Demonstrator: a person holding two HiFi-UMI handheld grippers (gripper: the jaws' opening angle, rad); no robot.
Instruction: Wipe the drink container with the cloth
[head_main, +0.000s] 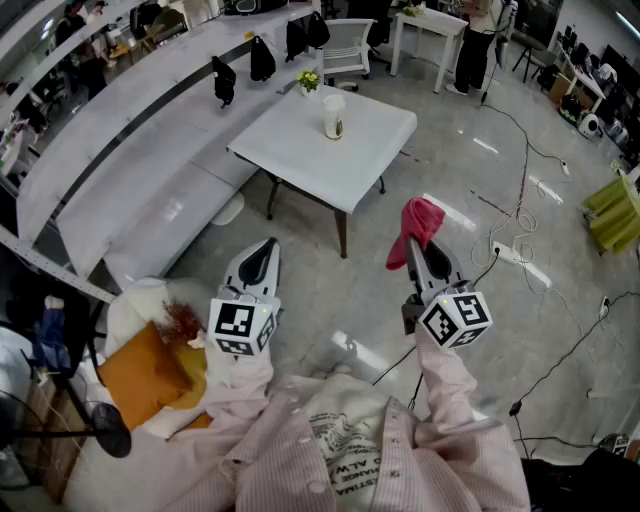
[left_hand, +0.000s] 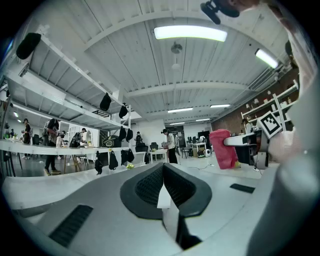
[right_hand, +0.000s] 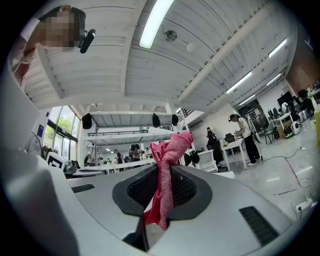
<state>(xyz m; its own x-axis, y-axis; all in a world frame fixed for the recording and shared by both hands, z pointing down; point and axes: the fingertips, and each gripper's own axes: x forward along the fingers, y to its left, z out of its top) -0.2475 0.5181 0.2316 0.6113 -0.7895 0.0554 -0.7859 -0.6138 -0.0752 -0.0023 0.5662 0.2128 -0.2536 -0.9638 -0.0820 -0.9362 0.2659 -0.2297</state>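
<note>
Clamping pink cloth (head_main: 421, 222) in right gripper (head_main: 420, 262), held level. Clenching left gripper (head_main: 260, 256) on nothing. Holding both well apart from drink container (head_main: 333, 116) upright on white table (head_main: 290, 150).

**Colour and Pattern Findings**

The cloth (head_main: 420, 222) is showing pink-red. The drink container (head_main: 333, 116) is presenting cream-white with a darker band, against a white table (head_main: 300, 160). The left gripper (head_main: 262, 252) and right gripper (head_main: 418, 250) are displaying grey shells, black pads and black-and-white square markers. The sleeve (head_main: 450, 390) is showing fine pink stripes.
</note>
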